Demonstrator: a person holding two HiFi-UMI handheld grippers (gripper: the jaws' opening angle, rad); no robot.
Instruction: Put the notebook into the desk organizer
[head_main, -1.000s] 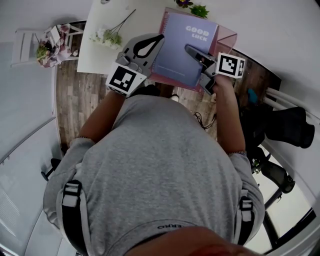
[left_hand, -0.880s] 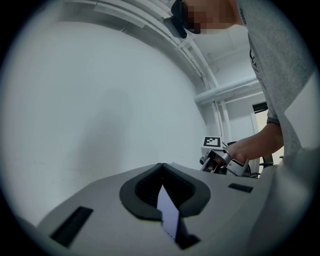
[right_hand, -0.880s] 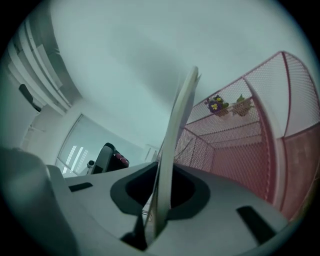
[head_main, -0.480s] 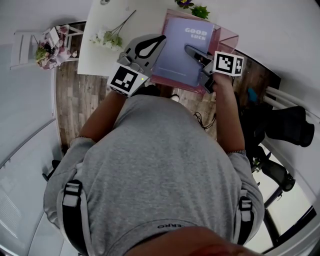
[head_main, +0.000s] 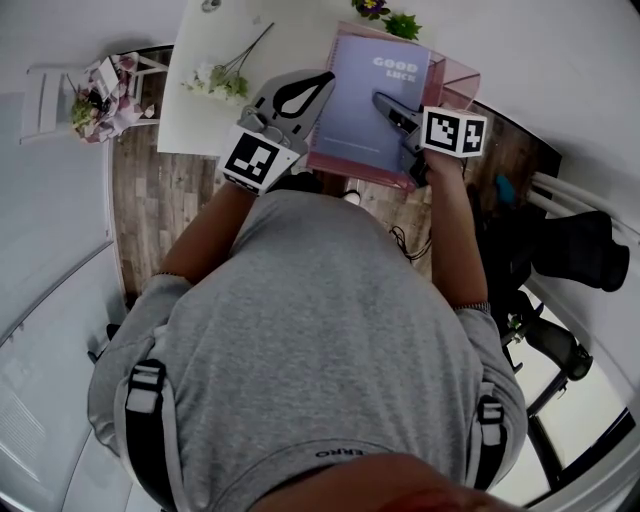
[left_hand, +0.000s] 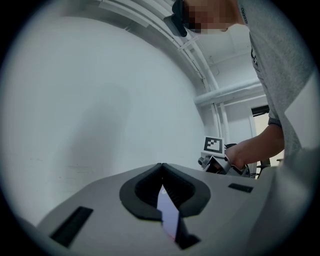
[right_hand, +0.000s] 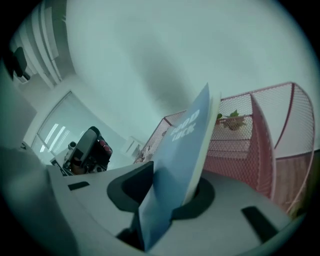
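A lavender-blue notebook (head_main: 362, 100) printed "GOOD LUCK" is held upright over the pink mesh desk organizer (head_main: 455, 78). My left gripper (head_main: 318, 86) is shut on its left edge; in the left gripper view a thin edge of the notebook (left_hand: 168, 216) runs between the closed jaws of my left gripper (left_hand: 162, 174). My right gripper (head_main: 382, 101) is at the right side. Its jaws have just been opening. The notebook (right_hand: 186, 145) still stands between the jaws of my right gripper (right_hand: 167, 192), with a dark gap beside it. Behind it are the organizer's (right_hand: 260, 135) compartments.
The organizer stands at the corner of a white table (head_main: 195, 120) that also bears a bunch of flowers (head_main: 215, 75). A small potted plant (head_main: 388, 17) sits behind the organizer. Black equipment (head_main: 570, 250) stands on the floor at the right, and a small shelf (head_main: 95, 95) at the left.
The notebook has shifted a little farther over the organizer and looks narrower, more on edge. The right gripper has rolled, its marker cube now facing up more squarely. The left gripper has barely moved.
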